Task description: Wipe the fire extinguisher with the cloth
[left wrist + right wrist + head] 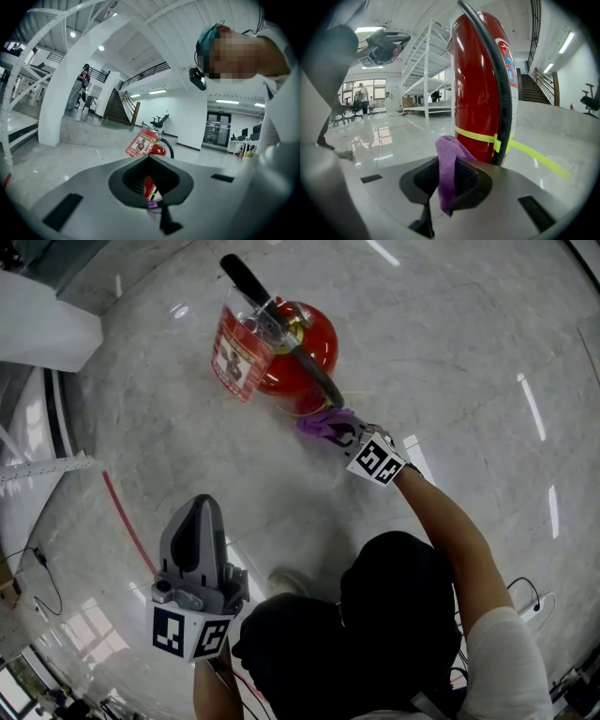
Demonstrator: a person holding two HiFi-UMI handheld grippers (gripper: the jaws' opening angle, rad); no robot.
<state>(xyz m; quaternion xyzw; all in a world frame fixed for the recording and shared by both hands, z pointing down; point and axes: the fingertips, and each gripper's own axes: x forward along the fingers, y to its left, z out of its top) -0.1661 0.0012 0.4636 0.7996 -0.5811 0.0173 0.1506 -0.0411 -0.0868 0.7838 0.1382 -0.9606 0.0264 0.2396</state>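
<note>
A red fire extinguisher point(298, 354) stands on the marble floor, with a black handle, a black hose and a red-and-white tag point(239, 354). In the right gripper view its body point(480, 89) fills the middle, with a yellow band low on it. My right gripper point(339, 430) is shut on a purple cloth point(449, 166) and holds it against the lower part of the cylinder point(302, 401). My left gripper point(195, 526) is shut and holds nothing; it hovers well short of the extinguisher point(157, 147), pointing toward it.
The floor is glossy pale marble. A red line point(127, 521) runs across it at the left, beside a white rack point(42, 465). White shelving point(426, 79) and a staircase point(534, 91) stand behind the extinguisher. A person stands far off point(77, 91).
</note>
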